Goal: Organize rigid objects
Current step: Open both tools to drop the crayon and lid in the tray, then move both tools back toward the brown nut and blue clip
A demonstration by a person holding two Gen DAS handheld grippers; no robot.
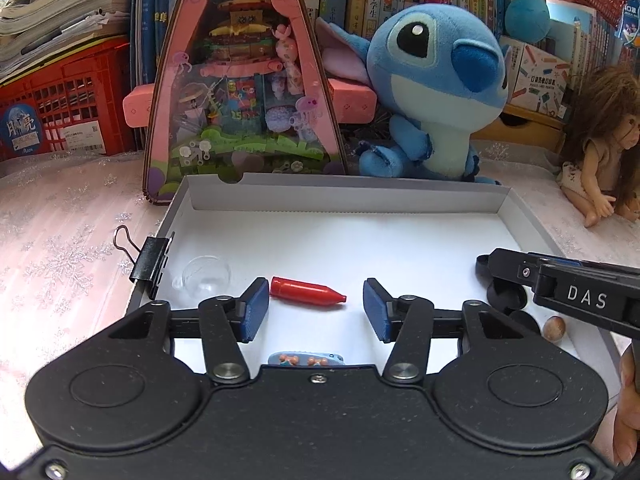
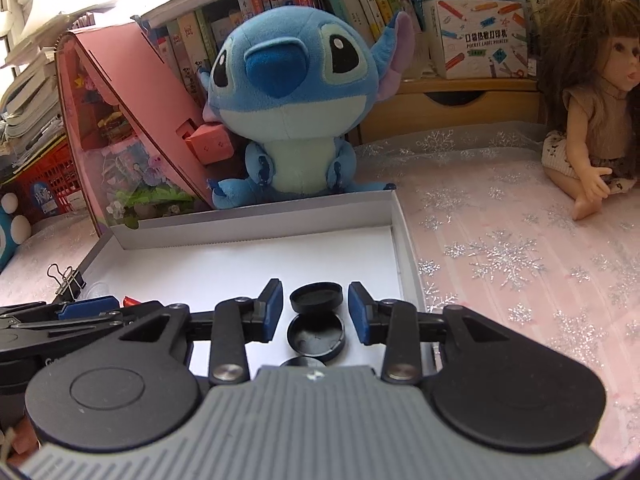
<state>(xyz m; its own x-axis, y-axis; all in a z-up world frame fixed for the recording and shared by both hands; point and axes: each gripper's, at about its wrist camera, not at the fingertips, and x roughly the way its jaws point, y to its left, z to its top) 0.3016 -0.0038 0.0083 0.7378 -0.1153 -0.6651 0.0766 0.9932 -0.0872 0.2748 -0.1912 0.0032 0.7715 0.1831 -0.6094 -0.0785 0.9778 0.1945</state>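
A shallow white box [image 1: 360,236] lies on the pink snowflake cloth. Inside it a red bullet-shaped cap [image 1: 306,291] lies just past my left gripper [image 1: 316,306], which stands open; the cap's blunt end is beside the left pad [image 1: 256,306]. In the right wrist view two black round lids [image 2: 316,297] sit one behind the other between the blue pads of my right gripper [image 2: 316,308], with a gap on each side, so it is open. A third lid is half hidden under its body. The right gripper [image 1: 560,288] also shows at the right edge of the left wrist view.
In the box also lie a clear plastic dome [image 1: 206,276], a brown ball [image 1: 554,326] and a small blue toy [image 1: 306,359]. A black binder clip [image 1: 150,262] grips the box's left wall. Behind stand a blue plush [image 1: 432,80], a pink toy house [image 1: 240,80] and a doll [image 2: 592,92].
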